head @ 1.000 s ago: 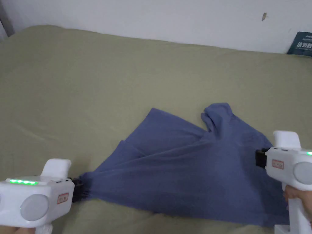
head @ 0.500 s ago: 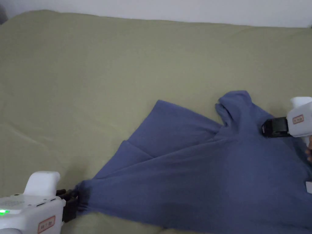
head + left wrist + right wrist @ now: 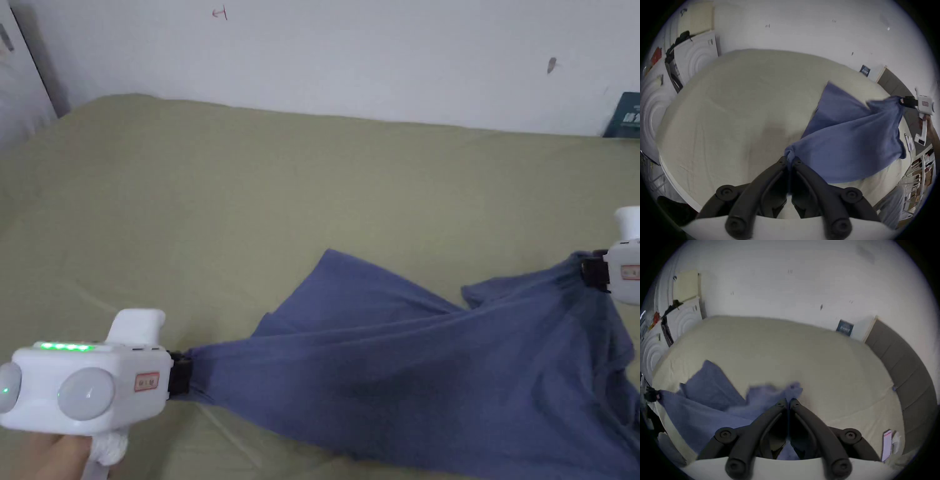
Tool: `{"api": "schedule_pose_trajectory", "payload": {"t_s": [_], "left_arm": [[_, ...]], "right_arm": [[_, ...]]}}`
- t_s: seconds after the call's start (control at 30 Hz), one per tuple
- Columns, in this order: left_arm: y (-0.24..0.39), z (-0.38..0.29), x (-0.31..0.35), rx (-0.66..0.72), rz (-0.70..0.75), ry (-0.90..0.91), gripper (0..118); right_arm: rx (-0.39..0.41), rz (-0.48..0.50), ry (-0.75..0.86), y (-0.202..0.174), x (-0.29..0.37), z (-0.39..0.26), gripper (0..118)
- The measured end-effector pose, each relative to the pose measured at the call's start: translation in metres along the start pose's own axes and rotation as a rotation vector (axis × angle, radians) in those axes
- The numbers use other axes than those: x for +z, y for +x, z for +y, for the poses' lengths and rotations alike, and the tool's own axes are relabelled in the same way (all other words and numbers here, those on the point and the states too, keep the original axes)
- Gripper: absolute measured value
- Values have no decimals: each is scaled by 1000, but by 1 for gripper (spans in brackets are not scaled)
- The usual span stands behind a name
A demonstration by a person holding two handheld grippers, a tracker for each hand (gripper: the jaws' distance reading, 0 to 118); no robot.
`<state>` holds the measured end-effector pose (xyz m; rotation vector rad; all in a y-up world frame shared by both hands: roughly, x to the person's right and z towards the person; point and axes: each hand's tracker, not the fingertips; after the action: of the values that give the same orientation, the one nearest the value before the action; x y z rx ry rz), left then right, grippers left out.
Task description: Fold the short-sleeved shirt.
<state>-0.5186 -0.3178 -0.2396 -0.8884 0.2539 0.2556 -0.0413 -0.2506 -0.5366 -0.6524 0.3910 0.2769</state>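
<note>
Blue cotton short-sleeved shirt (image 3: pixel 400 375) stretched above my olive-green bed sheet (image 3: pixel 250 206).
My left gripper (image 3: pixel 181 378) clamps one bunched corner, my right gripper (image 3: pixel 590 272) pinches the opposite edge; lower fabric rests on the sheet.

The head view looks down and forward from above the near edge of the bed (image 3: pixel 312 187), toward the white wall (image 3: pixel 375 56). The left gripper view sits low behind its own jaws, facing across the bed toward the same wall, wide-angled and tilted. The right gripper view does likewise from the bed's right side. All three share the blue shirt (image 3: pixel 406 375) and the bed.
</note>
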Motion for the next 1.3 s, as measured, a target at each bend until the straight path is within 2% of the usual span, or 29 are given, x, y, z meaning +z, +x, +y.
{"api": "schedule_pose_trajectory", "payload": {"t_s": [0.3,0.43,0.53,0.7,0.87,1.3], "left_arm": [[59,92,91,-77,-19,238,3],[86,144,134,-126,12,335,3],[103,181,157,-152,28,363,3],[122,227,186,-160,63,426,3],[133,267,203,-187,156,484,3],[147,357,192,-169,280,539,3]], "right_arm": [[-16,-92,259,43,179,32,3],[-40,-173,342,54,238,50,3],[-67,-198,378,62,261,67,3],[-94,-245,421,65,271,100,3],[-113,-280,444,66,261,143,3],[-96,-321,446,78,193,254,3]]}}
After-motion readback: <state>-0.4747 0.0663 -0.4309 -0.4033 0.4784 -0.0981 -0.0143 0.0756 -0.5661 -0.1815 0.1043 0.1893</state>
